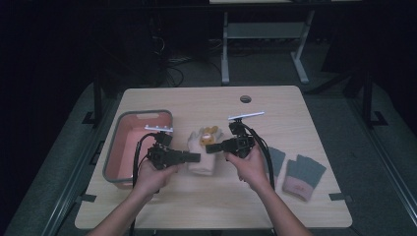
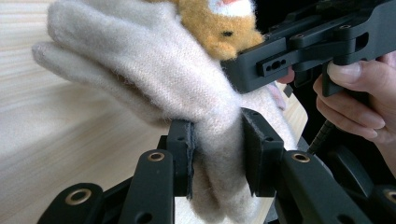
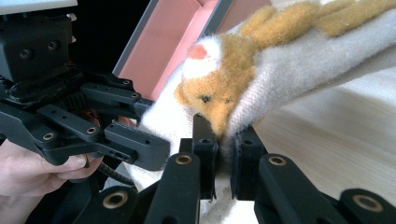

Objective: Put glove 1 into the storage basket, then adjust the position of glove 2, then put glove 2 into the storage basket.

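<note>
Two grippers were seen pinching one cream glove (image 1: pixel 202 153) at the middle of the table (image 1: pixel 275 105), one from each side. The left gripper (image 1: pixel 195 157) was pointed rightward, its jaws pressed onto the cuff end of the glove; in the left gripper view the cream knit (image 2: pixel 154 70) was squeezed between the two black pads (image 2: pixel 184 154). The right gripper (image 1: pixel 210 147) was pointed leftward, its jaws nearly together on a fold of the same glove just under an orange animal patch (image 3: pixel 219 93). The glove's fingers were noted standing clear of the wood in both gripper views; whether the lower edge touched the table could not be told.

A pink bin (image 1: pixel 129 147) with a grey rim was recorded at the left of the table, just beside the left hand (image 1: pixel 155 177). Two dark grey gloves (image 1: pixel 304 174) with pinkish cuffs were noted flat on the table at the right, near the right hand (image 1: pixel 251 167), and apart from the cream one. A round hole (image 1: pixel 245 99) was seen in the tabletop near the far edge.
</note>
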`<act>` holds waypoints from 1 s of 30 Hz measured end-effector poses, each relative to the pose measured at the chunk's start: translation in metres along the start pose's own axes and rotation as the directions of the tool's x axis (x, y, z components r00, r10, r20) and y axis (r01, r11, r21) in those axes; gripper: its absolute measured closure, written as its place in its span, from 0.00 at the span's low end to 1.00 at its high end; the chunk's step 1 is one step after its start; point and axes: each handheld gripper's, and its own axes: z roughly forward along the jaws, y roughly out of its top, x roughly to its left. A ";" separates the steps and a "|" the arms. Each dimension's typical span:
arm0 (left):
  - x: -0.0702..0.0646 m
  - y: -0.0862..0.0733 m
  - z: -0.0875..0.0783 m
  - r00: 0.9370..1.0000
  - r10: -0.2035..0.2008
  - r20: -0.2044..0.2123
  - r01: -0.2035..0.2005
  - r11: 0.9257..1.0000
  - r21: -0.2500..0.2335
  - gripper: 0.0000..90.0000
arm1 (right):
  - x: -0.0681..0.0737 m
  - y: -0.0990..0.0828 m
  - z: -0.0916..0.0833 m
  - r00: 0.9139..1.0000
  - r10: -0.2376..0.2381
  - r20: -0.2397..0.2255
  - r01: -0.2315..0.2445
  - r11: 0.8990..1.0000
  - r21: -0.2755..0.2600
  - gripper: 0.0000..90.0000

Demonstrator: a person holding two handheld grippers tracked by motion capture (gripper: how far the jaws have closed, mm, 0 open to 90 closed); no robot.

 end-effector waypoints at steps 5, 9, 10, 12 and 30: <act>-0.002 0.003 -0.002 1.000 0.002 -0.002 -0.002 1.000 -0.002 0.74 | 0.002 0.002 -0.003 1.000 -0.005 -0.003 0.005 1.000 -0.006 0.92; -0.002 0.005 -0.004 1.000 0.000 -0.001 0.000 1.000 -0.002 0.74 | 0.004 0.005 -0.003 1.000 -0.002 -0.002 0.002 1.000 -0.003 0.92; -0.002 0.006 -0.004 1.000 0.001 -0.002 -0.001 1.000 -0.002 0.74 | 0.005 0.005 -0.003 1.000 -0.005 -0.002 0.005 1.000 -0.003 0.92; -0.002 0.007 -0.005 1.000 0.004 -0.004 -0.004 1.000 0.000 0.74 | 0.006 0.007 -0.003 1.000 -0.001 -0.001 0.001 1.000 0.001 0.92; 0.007 0.019 -0.035 1.000 -0.011 -0.003 0.011 0.999 -0.033 0.75 | 0.025 0.030 0.006 0.999 -0.039 -0.014 0.039 0.999 -0.001 0.92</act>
